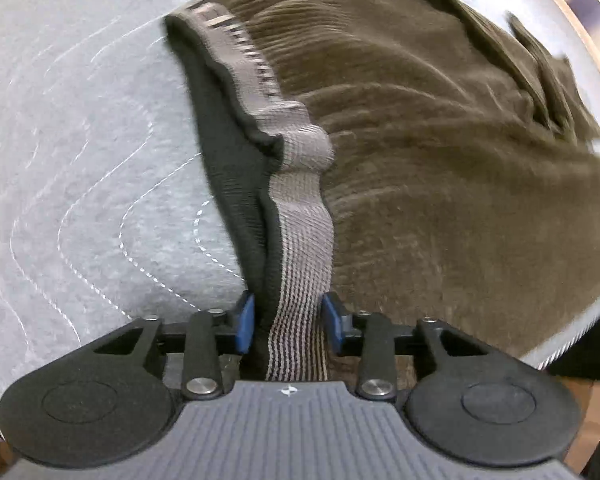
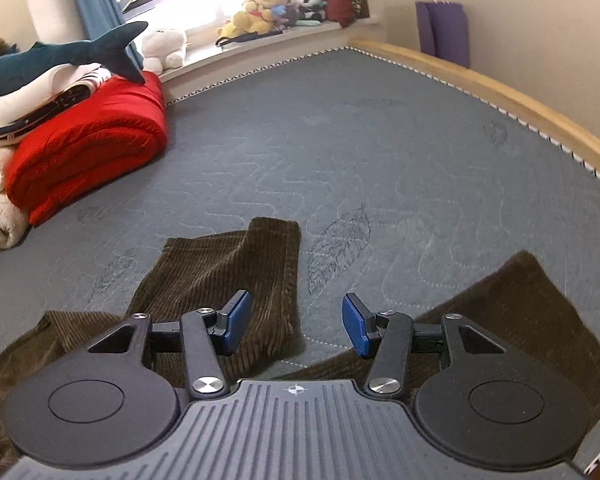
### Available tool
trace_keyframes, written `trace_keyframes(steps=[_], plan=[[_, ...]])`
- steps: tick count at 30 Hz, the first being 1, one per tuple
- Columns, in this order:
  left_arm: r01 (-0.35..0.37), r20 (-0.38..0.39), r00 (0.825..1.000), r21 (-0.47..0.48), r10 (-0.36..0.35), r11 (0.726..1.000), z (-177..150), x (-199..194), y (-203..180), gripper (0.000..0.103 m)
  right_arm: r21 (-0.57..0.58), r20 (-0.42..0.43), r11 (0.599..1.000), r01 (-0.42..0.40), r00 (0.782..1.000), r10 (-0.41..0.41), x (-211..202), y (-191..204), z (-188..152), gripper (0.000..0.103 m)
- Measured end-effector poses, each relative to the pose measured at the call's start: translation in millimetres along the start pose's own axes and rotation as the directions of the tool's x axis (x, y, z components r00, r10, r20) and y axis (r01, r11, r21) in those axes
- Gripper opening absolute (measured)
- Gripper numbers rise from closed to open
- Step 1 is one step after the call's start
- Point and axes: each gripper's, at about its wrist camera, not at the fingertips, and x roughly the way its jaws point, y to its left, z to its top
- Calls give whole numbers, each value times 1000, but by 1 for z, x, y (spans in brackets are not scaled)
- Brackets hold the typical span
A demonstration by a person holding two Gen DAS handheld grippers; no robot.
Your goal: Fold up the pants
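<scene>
Brown corduroy pants lie on a grey quilted mattress. Their grey striped elastic waistband, with its black lining, runs straight into my left gripper, and the blue pads are shut on it from both sides. In the right wrist view the two pant legs spread apart on the mattress, one leg at the left and the other leg at the right. My right gripper hovers over the gap between them, open, with nothing between its pads.
A rolled red blanket with a plush shark and pale bedding lies at the mattress's far left. A wooden bed rail borders the right side. Plush toys sit on the window sill, with a purple mat against the wall.
</scene>
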Motion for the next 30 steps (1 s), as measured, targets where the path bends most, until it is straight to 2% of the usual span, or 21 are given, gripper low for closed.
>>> trace_keyframes(steps=[3, 4, 6, 8, 9, 10, 11, 14, 16, 17, 19, 20, 21, 22, 23, 27, 28, 29, 30], plan=[[0, 21, 1000, 23, -1, 1000, -7, -9, -1, 10, 5, -1, 1000, -3, 1000, 3, 0, 1, 0, 53], [-8, 34, 999, 29, 7, 1000, -8, -14, 1, 10, 2, 1, 1000, -2, 1000, 2, -1, 1, -1, 53], [-77, 48, 996, 83, 74, 994, -14, -18, -8, 8, 2, 0, 1000, -1, 1000, 1, -1, 2, -1, 53], [-146, 24, 989, 167, 144, 975, -19, -8, -24, 9, 2, 2, 1000, 0, 1000, 0, -2, 3, -1, 53], [-177, 22, 984, 211, 176, 961, -21, -4, -30, 12, 0, 2, 1000, 1, 1000, -1, -2, 3, -1, 53], [-192, 26, 981, 222, 191, 956, -20, -5, -33, 13, -5, -1, 1000, 2, 1000, -2, -1, 3, -1, 53], [-199, 38, 980, 210, 195, 957, -17, -8, -33, 18, -10, -5, 1000, 3, 1000, -3, -1, 2, -1, 53], [-223, 169, 967, 185, 193, 957, -9, -29, -39, 18, -6, -8, 1000, 7, 1000, -7, -1, 1, -1, 53], [-129, 193, 977, 189, 92, 973, -5, -36, -47, 18, 2, -7, 1000, 5, 1000, -5, -1, -1, -1, 53], [-58, 171, 985, 222, 20, 973, -6, -34, -55, 18, 2, -6, 1000, 4, 1000, -4, -2, -2, -1, 53], [3, 86, 996, 323, -32, 946, -12, -22, -72, 22, -5, -3, 1000, 8, 1000, -8, -3, -3, -1, 53], [5, 12, 1000, 369, -11, 929, -17, -11, -78, 23, -6, -4, 1000, 11, 1000, -11, -3, -4, -1, 53], [-25, -70, 996, 415, 59, 910, -24, 5, -82, 23, -1, -4, 1000, 14, 1000, -14, -3, -5, -2, 53], [-55, -91, 990, 450, 107, 891, -28, 13, -85, 23, 7, -6, 1000, 15, 1000, -15, -4, -7, -2, 53], [-64, -81, 990, 476, 117, 877, -30, 12, -89, 22, 14, -8, 1000, 17, 1000, -17, -4, -8, -2, 53], [11, -21, 1000, 417, -2, 909, -21, -10, -93, 22, 31, -4, 999, 21, 1000, -21, -5, -15, 0, 53], [25, -31, 999, 408, -13, 913, -19, -9, -93, 23, 36, -3, 999, 24, 1000, -23, -5, -17, 0, 53], [9, -63, 998, 401, 17, 916, -19, -2, -94, 23, 42, -4, 999, 25, 1000, -24, -5, -18, 0, 53], [-39, -96, 992, 421, 87, 906, -21, 8, -94, 22, 46, -6, 999, 25, 1000, -25, -4, -20, 0, 53]])
